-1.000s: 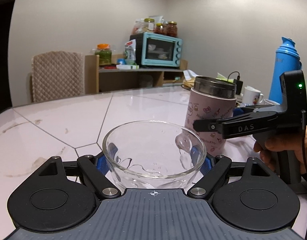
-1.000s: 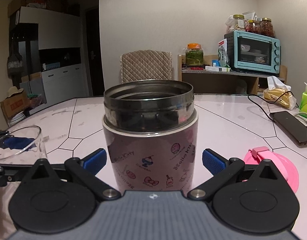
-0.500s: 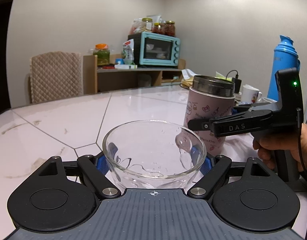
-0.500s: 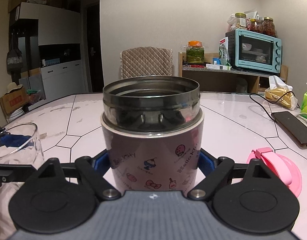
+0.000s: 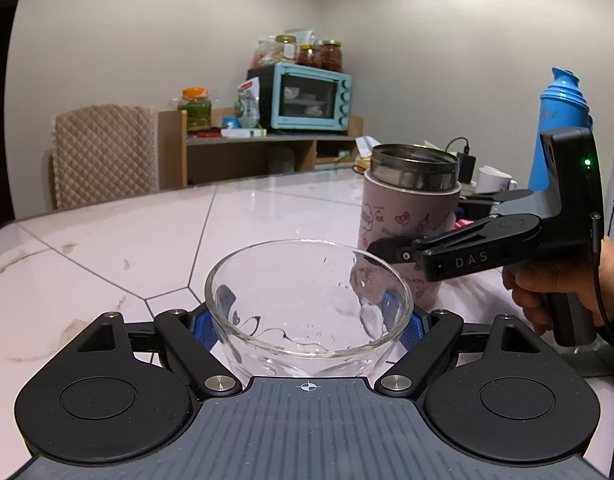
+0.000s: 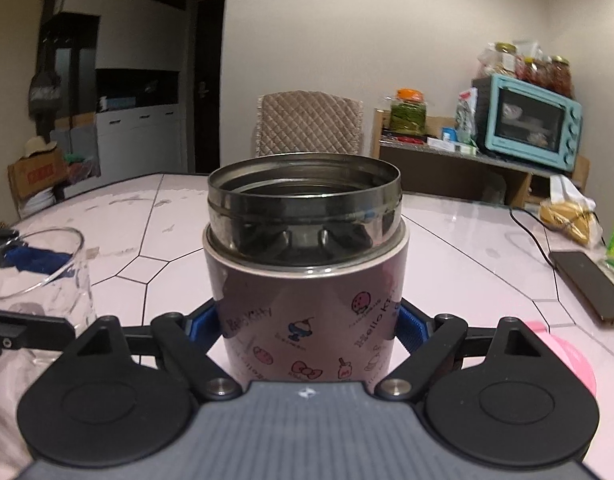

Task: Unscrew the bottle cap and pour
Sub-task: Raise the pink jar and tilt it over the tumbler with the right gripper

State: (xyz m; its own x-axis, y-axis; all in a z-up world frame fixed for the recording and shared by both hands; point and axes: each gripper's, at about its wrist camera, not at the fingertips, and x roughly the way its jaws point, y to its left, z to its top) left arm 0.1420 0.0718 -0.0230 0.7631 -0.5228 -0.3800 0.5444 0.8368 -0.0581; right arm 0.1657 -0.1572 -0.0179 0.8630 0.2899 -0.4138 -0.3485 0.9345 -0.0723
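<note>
Uncapped pink Hello Kitty flask [image 6: 307, 280], upright on the pale tiled surface [image 6: 467, 240], clamped low on its body by the right claw [image 6: 307, 326]. Just left of the flask, glass bowl [image 5: 307, 300] gripped by the left claw [image 5: 307, 326]. Pink lid [image 6: 563, 356] down beside the flask, to its right. Likely slip on the smooth wall once tilted; wide mouth may gush past the bowl's rim; hard squeeze could crack glass.

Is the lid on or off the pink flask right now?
Off. The pink flask shows its bare steel threaded mouth with nothing covering it, and the pink lid lies on the table beside it.
</note>
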